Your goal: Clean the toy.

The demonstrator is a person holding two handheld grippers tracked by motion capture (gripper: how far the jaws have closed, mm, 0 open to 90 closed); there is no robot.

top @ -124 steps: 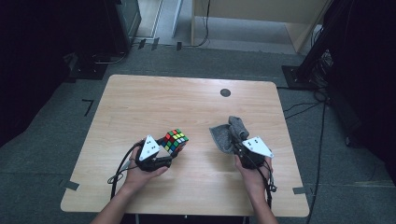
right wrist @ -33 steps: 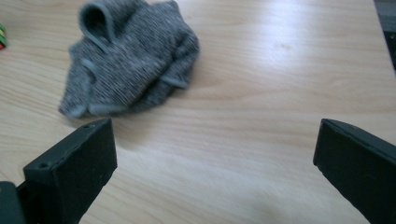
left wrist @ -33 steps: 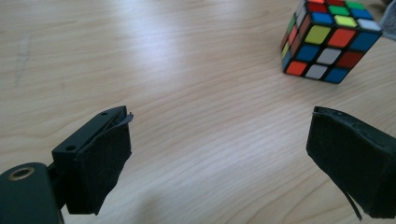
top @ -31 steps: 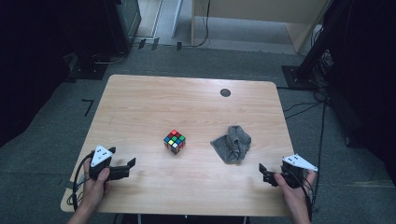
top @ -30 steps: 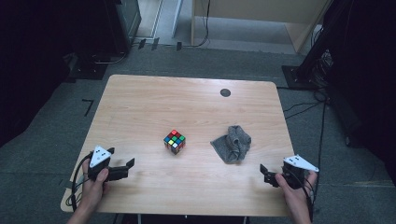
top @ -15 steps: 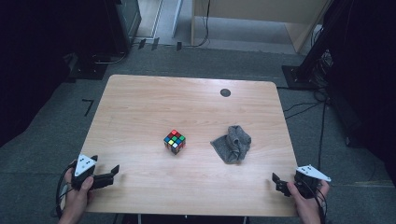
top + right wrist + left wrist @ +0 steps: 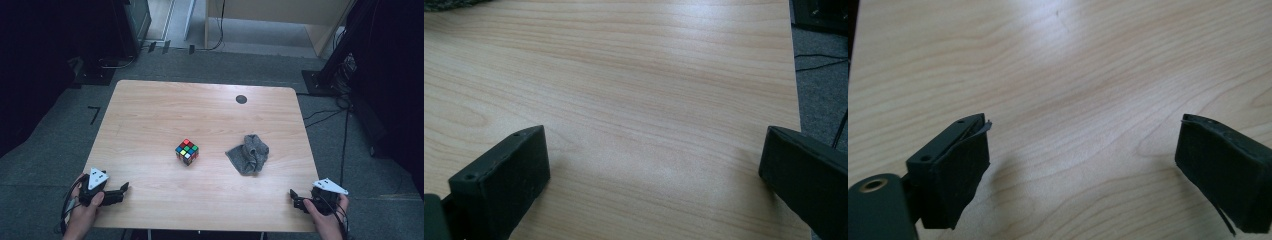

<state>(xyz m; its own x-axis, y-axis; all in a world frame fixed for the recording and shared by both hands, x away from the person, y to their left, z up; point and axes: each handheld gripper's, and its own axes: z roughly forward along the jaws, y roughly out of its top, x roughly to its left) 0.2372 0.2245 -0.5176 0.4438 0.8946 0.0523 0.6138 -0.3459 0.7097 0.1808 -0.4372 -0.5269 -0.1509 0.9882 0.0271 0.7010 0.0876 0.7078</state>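
A multicoloured 3x3 puzzle cube [image 7: 187, 151] is seen standing near the middle of the pale wood-grain rectangular table [image 7: 150, 110], w/ a crumpled grey cloth [image 7: 248, 153] lying to its right, the two apart and not touching. The left gripper [image 7: 123, 188] is held at the table's near left corner, approx. level w/ the front edge, its jaws pointed in toward the tabletop; a grey three-cornered plate is carried on top and a cable is trailed back past the hand. The right gripper [image 7: 293, 196] is held at the near right corner, jaws pointed leftward over the wood. Both grippers are kept well apart from the cube and the cloth. In the left gripper view the left gripper [image 7: 1083, 160] is shown w/ its black padded jaws spread wide over bare wood, nothing between them; the jaws have just been closing a little, yet a broad gap is left. In the right gripper view the right gripper [image 7: 654, 175] is likewise shown w/ jaws set wide apart, bare tabletop between them, the table's edge and grey carpet at the right, and a strip of the grey cloth [image 7: 449, 4] at the top left corner.
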